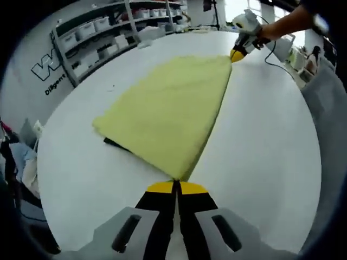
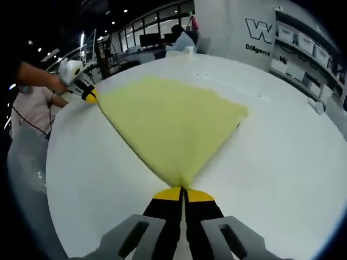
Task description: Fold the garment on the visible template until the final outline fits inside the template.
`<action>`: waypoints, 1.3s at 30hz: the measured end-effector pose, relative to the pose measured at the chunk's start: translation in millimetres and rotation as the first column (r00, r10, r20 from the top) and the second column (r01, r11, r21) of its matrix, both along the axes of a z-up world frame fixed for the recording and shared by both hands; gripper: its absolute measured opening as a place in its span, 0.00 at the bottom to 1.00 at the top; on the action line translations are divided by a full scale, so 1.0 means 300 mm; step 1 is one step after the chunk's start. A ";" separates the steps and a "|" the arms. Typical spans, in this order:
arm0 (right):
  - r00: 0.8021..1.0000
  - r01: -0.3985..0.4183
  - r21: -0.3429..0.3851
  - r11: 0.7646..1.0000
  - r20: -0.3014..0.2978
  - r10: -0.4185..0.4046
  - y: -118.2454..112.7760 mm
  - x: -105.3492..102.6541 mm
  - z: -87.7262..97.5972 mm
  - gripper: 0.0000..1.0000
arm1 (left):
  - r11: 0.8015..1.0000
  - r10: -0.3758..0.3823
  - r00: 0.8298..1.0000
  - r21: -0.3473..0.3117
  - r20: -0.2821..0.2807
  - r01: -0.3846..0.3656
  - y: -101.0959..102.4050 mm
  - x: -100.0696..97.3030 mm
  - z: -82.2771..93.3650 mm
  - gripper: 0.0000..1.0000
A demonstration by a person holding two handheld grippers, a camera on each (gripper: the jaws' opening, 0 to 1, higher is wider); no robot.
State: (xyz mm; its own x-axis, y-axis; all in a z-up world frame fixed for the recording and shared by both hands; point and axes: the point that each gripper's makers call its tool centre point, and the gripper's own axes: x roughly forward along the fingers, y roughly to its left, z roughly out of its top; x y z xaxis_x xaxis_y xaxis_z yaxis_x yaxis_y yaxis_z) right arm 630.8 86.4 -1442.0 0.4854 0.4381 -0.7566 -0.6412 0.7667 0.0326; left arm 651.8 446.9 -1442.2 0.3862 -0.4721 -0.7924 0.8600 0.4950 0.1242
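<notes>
A yellow-green garment lies folded flat on the white table. My left gripper is shut on its near corner. Across the cloth, my right gripper pinches the far corner, held by a person's hand. A dark sliver of the template peeks out under the garment's left edge. In the right gripper view the garment spreads ahead of my right gripper, which is shut on a corner. The left gripper grips the opposite corner there. The folded edge runs straight between the two grippers.
Shelves with white bins stand beyond the table. A grey wall with lettering is behind it. A person's arm and torso are at the table's edge. A cable trails near the far rim.
</notes>
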 end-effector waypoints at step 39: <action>0.990 0.124 0.052 0.991 0.068 -0.127 0.108 0.118 0.005 0.03 | 0.960 0.269 0.961 -0.091 0.060 -0.263 -0.105 0.170 0.020 0.14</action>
